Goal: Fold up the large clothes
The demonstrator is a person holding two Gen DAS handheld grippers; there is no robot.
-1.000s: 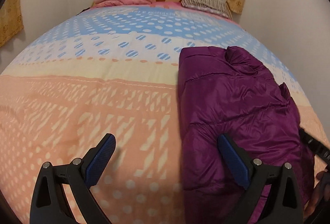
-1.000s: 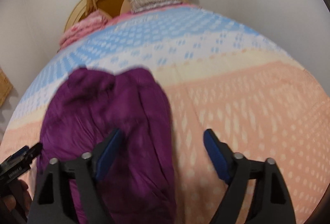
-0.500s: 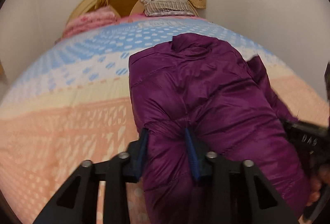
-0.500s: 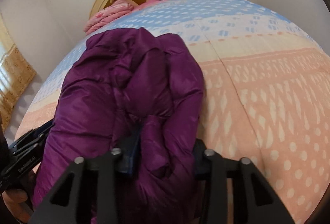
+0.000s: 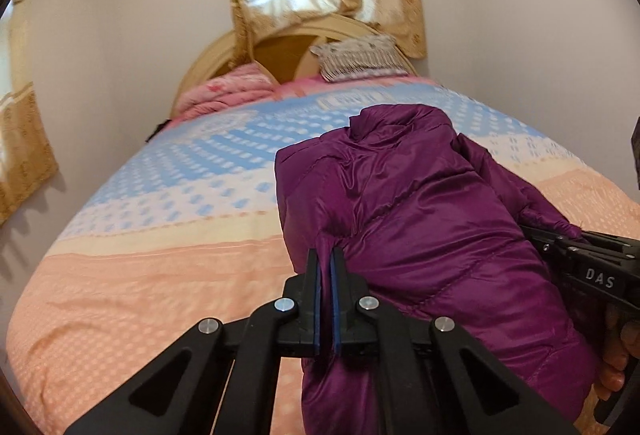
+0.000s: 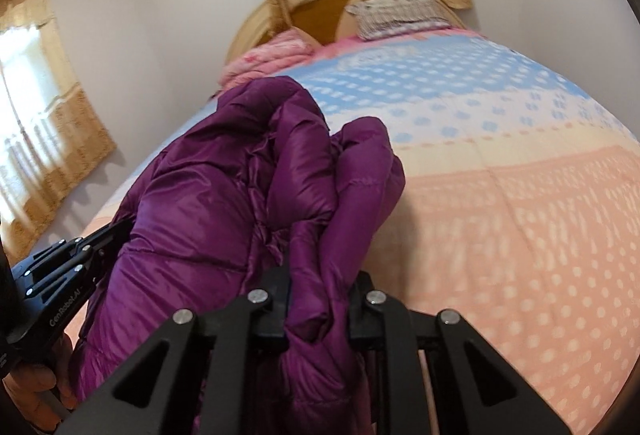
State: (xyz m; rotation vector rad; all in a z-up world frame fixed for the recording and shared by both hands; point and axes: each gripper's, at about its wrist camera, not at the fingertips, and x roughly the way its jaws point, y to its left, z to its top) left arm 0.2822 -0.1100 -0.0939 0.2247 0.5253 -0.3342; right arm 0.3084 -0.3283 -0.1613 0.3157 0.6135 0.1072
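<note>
Bedroom, patterned quilt (image 5: 160, 255) on bed. Purple jacket (image 5: 420, 227) bunched on quilt, near edge raised off it. Left gripper (image 5: 326, 275): pads nearly together, pinching a thin jacket fold. Right gripper (image 6: 318, 299): jaws closing, thick wad of jacket between them.

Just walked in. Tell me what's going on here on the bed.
A person is folding a purple puffer jacket on a bed with a peach and blue patterned bedspread, holding a gripper in each hand. The left gripper is shut on a thin bit of the jacket's near edge. The right gripper has a thicker bunch of the jacket between its pads, and its jaws are closing on it. Part of the jacket is raised off the bedspread.
</note>
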